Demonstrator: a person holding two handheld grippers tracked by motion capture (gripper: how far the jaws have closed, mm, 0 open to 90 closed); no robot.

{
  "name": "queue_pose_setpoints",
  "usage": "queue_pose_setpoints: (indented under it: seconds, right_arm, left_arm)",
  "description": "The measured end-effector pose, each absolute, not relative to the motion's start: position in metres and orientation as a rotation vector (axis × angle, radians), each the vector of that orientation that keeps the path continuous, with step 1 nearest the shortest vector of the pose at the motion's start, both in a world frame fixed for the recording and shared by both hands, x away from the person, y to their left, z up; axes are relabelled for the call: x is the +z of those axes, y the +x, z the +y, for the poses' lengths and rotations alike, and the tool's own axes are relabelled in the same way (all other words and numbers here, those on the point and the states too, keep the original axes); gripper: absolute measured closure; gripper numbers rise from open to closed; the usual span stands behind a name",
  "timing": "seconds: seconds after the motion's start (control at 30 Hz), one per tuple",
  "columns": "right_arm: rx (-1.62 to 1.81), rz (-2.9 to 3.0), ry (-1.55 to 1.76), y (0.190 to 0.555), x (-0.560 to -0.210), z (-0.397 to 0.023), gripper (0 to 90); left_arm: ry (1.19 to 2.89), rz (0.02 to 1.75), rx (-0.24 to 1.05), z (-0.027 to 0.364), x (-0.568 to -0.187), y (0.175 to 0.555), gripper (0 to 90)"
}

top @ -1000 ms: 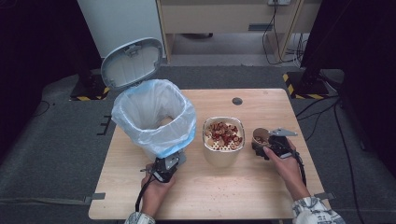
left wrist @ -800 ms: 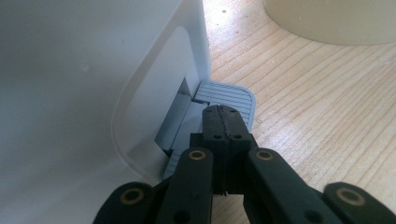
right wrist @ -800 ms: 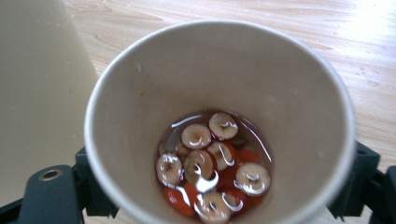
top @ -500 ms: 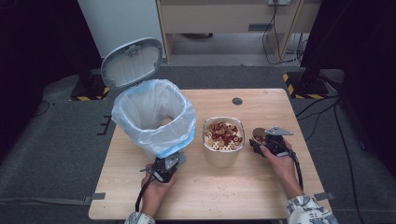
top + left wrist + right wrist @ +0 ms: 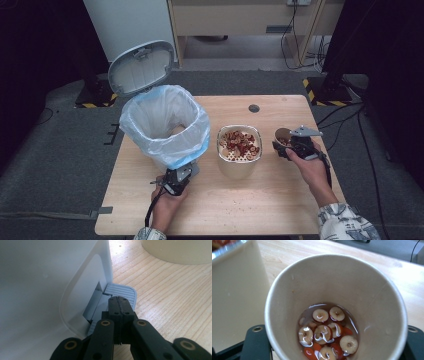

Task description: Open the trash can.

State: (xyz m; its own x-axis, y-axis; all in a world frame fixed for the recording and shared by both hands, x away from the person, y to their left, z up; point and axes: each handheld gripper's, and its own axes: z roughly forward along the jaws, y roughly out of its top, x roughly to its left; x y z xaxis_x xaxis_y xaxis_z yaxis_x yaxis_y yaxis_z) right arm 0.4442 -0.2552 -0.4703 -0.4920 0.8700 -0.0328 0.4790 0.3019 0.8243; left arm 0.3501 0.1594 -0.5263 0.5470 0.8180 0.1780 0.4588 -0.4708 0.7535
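- Near the middle of the wooden table: a cream container with a perforated insert, heaped with red-and-white sliced pieces — taken here as the landmark.
- Just left of the container, close but apart: a white pedal bin lined with a pale blue bag, grey lid tipped up and back, beyond the table's far left corner.
- At the bin's near base, left of and nearer than the container: the left gripper, held in a hand reaching in from the near edge.
- In the left gripper view: black jaws pressed together, nothing between them, tips resting on or just above the bin's grey ribbed foot pedal — contact not clear; white bin wall to one side, container's rounded base at the upper edge.
- Right of the container, with a small gap of bare wood: a brown paper cup, upright or nearly so.
- Around the cup: the right gripper, grey three-cornered plate on top, held in the right hand; jaws set against either side of the cup, clasping it.
- In the right gripper view: cup seen from above, a shallow pool of liquid at the bottom with pale ring-shaped slices and a few red bits; cream container wall just beside it.
- Beyond the container, toward the far edge: a small dark round hole in the tabletop.
- Scattered specks on the wood nearer than the container.
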Motion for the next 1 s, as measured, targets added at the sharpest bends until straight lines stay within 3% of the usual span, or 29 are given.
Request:
queue_pose_setpoints:
  seconds: [0.27, 1.0]
  right_arm:
    - [1.047, 2.119, 1.135, 0.455, -0.442, -0.26, 32.1]
    - [1.035, 2.134, 1.052, 0.471, -0.419, -0.27, 32.4]
  left_arm:
    - [2.127, 1.023, 0.7, 0.16, -0.526, 0.35, 89.5]
    - [2.128, 1.023, 0.707, 0.159, -0.526, 0.35, 89.5]
